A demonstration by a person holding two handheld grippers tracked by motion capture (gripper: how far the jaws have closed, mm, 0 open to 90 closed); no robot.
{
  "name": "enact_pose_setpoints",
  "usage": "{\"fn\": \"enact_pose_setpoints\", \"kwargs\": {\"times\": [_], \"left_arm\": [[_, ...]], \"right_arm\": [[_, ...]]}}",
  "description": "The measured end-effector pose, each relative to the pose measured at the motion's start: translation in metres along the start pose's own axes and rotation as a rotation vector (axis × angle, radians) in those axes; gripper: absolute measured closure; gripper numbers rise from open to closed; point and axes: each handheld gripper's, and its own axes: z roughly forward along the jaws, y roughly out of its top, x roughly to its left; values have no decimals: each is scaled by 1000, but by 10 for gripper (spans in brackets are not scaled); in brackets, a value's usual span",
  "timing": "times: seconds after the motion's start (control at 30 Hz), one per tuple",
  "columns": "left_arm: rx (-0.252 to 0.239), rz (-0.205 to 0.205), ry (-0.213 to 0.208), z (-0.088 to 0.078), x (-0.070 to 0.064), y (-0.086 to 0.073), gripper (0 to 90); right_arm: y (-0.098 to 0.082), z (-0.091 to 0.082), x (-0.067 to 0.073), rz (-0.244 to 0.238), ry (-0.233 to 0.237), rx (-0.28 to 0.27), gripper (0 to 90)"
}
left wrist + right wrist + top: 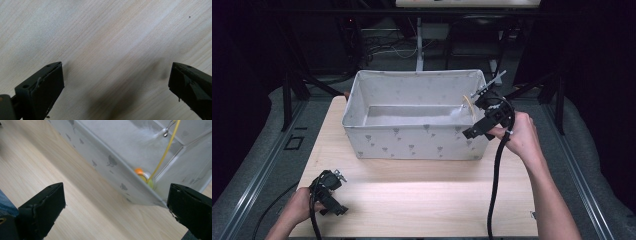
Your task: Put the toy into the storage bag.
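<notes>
My right gripper (479, 102), jaws wide and empty at the bin's (412, 142) 3 o'clock rim, may snag the yellow cord (163, 155).

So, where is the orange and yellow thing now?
In the right gripper view, it lies inside the fabric bin, in the bottom corner, at the yellow cord's lower end.

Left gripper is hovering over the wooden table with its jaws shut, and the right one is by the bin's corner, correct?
Not quite. The left gripper is open: the left gripper view shows its jaws wide apart over the bare table. The right gripper is by the bin's corner, as you said.
</notes>
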Motion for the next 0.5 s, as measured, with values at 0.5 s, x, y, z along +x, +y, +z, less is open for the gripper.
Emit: {"fn": "enact_pose_setpoints", "kwargs": {"times": [0.5], "left_arm": [[2, 4, 5, 0, -1, 0, 2]], "right_arm": [[-33, 30, 22, -25, 27, -15, 3]]}}
